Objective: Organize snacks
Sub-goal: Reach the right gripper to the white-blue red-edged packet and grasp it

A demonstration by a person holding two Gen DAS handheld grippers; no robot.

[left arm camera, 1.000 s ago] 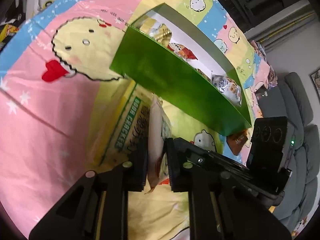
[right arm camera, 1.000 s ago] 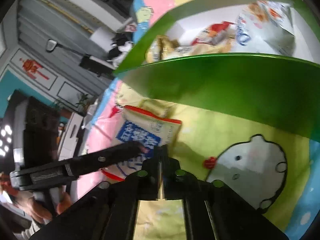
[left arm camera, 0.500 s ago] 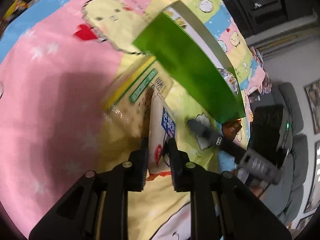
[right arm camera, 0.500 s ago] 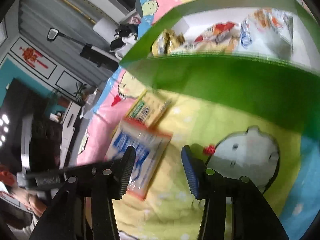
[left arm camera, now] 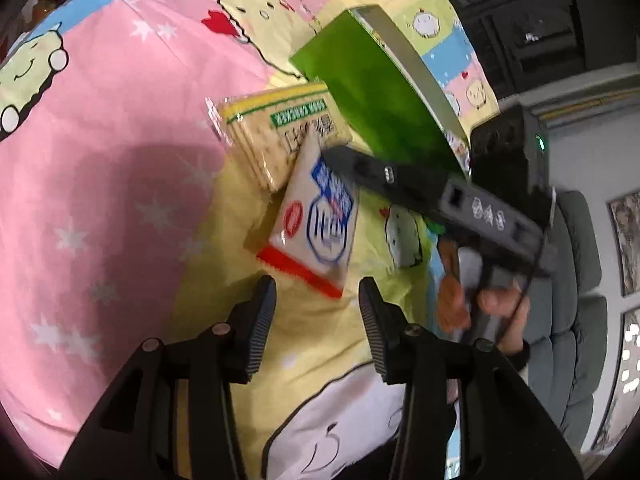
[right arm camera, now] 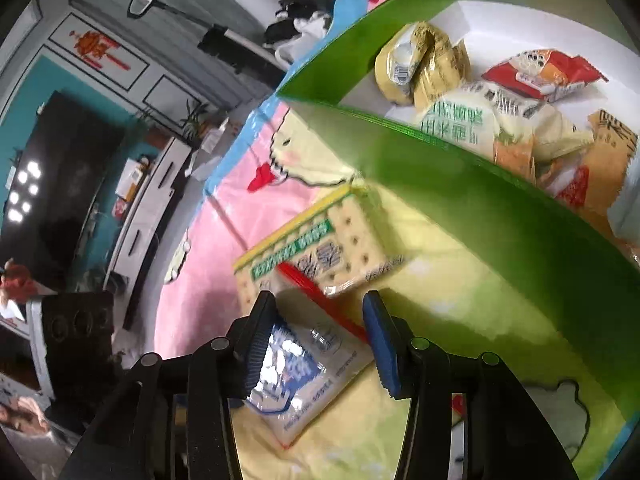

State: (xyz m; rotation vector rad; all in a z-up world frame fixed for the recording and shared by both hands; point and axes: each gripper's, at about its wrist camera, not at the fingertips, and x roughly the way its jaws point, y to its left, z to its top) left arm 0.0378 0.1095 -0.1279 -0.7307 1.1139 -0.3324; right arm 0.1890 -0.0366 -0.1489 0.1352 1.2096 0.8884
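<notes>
- Left gripper (left arm camera: 318, 304): jaws parted and opening; nothing pressed between the pads; the white snack bag (left arm camera: 316, 216) is seen just past the fingertips, toward 12 o'clock, flat on the cartoon bedsheet (left arm camera: 120, 160).
- Right gripper (right arm camera: 320, 320): jaws apart, pads not clamped on anything; the same white bag (right arm camera: 308, 368) lies under and between the fingers, its red edge toward 1 o'clock.
- Cracker pack (left arm camera: 276, 132) is overlapped by the bag, at 11 o'clock of it in the left view.
- Green box (right arm camera: 460, 200) stands at 1 o'clock of the crackers in the right view; several snack packets (right arm camera: 480, 92) are held inside.
- Right gripper body (left arm camera: 432, 192) is seen at 3 o'clock in the left view, gripped by a hand (left arm camera: 488, 312).
</notes>
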